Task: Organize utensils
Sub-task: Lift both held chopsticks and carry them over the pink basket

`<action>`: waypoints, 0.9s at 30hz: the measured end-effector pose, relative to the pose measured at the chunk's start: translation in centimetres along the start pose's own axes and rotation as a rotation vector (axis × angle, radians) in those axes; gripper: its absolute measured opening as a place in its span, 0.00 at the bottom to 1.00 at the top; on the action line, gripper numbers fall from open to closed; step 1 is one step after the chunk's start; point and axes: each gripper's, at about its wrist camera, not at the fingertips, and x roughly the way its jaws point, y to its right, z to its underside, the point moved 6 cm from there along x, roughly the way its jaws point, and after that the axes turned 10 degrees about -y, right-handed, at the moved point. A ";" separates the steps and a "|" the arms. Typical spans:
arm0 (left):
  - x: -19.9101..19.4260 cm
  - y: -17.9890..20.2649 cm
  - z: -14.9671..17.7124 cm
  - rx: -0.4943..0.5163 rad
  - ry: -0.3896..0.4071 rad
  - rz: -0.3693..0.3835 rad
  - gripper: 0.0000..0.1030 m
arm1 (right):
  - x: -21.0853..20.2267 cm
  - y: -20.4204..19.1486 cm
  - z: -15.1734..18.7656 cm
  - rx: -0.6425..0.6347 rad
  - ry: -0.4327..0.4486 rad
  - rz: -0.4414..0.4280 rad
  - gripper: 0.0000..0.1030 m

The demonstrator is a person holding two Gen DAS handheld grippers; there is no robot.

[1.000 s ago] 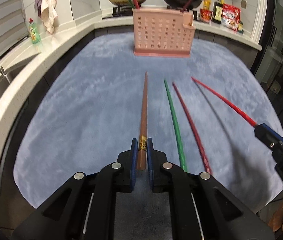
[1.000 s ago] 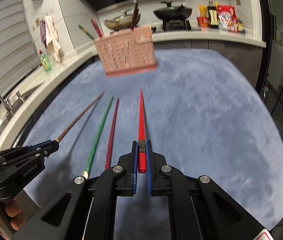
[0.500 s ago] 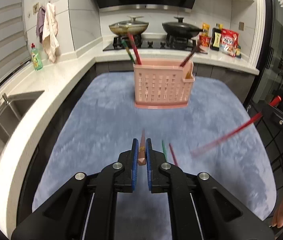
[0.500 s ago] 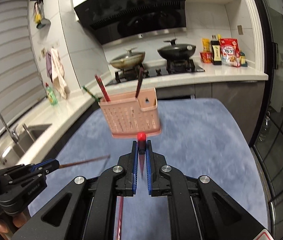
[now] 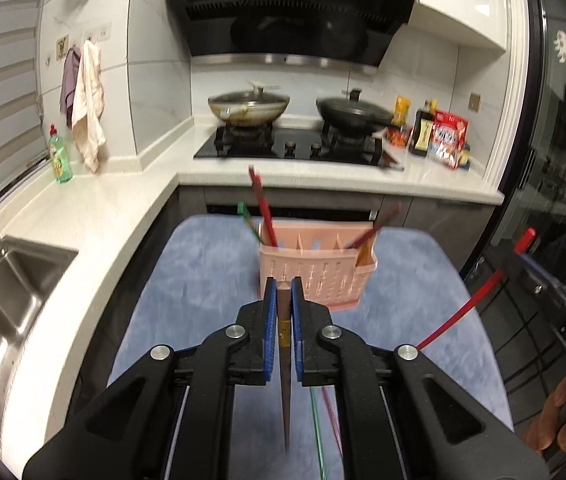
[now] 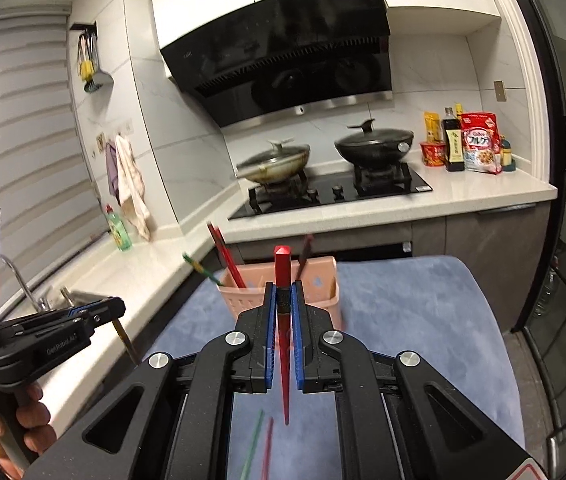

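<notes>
Closest in, the left gripper (image 5: pixel 284 296) is clamped on a brown chopstick (image 5: pixel 285 380) and the right gripper (image 6: pixel 283 304) on a red chopstick (image 6: pixel 284 344), both tips hanging down. Only the right wrist view shows the person's hand (image 6: pixel 23 420) on the left tool. A green chopstick (image 5: pixel 317 432) and a dark red chopstick (image 5: pixel 333 424) lie on the blue mat (image 5: pixel 203 280). Farther off stands the pink utensil basket (image 5: pixel 315 276), chopsticks already in it. Beyond are the sink (image 5: pixel 7 292), stove (image 5: pixel 287 148) and range hood (image 5: pixel 291 4).
</notes>
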 end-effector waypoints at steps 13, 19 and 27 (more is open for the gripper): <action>-0.1 0.5 -13.0 -0.029 0.167 0.002 0.07 | 4.0 -2.3 -12.1 -0.038 0.138 0.004 0.07; 2.2 0.6 -16.3 -0.029 0.209 -0.001 0.07 | 7.9 -2.6 -14.6 -0.029 0.143 -0.003 0.07; 6.1 0.4 -17.6 -0.015 0.194 -0.041 0.07 | 13.2 -1.5 -14.5 0.001 0.085 -0.013 0.07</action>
